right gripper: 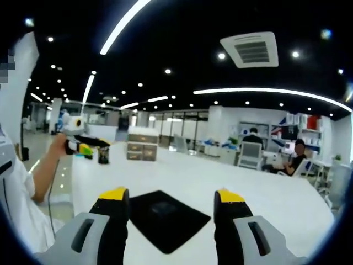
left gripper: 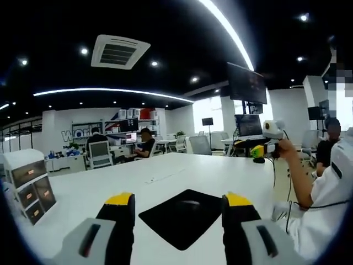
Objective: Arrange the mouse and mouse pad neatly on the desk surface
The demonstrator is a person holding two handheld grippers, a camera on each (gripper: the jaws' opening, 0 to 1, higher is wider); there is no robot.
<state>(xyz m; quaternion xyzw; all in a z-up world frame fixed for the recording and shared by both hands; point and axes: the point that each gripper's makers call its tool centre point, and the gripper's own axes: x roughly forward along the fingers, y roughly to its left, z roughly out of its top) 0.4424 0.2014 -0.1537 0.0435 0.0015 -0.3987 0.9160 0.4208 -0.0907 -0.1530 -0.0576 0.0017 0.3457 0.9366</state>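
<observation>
A black mouse pad (left gripper: 175, 222) lies as a diamond on the white desk (left gripper: 165, 171), in front of my left gripper (left gripper: 179, 200), whose yellow-tipped jaws stand open and empty. A dark mouse (left gripper: 191, 203) rests on the pad, faint against it. In the right gripper view the same pad (right gripper: 165, 223) with the mouse (right gripper: 164, 208) sits between the open jaws of my right gripper (right gripper: 171, 195). Neither gripper touches the pad. A hand holds the right gripper (left gripper: 263, 148) up at the right of the left gripper view, and the left gripper (right gripper: 79, 144) at the left of the right gripper view.
A white drawer unit (left gripper: 28, 185) stands on the desk's left side, seen again as (right gripper: 142, 150). A dark cup (right gripper: 103, 155) is beside it. A person in a white shirt (left gripper: 325, 204) is at the desk's edge. Seated people, chairs and monitors fill the background.
</observation>
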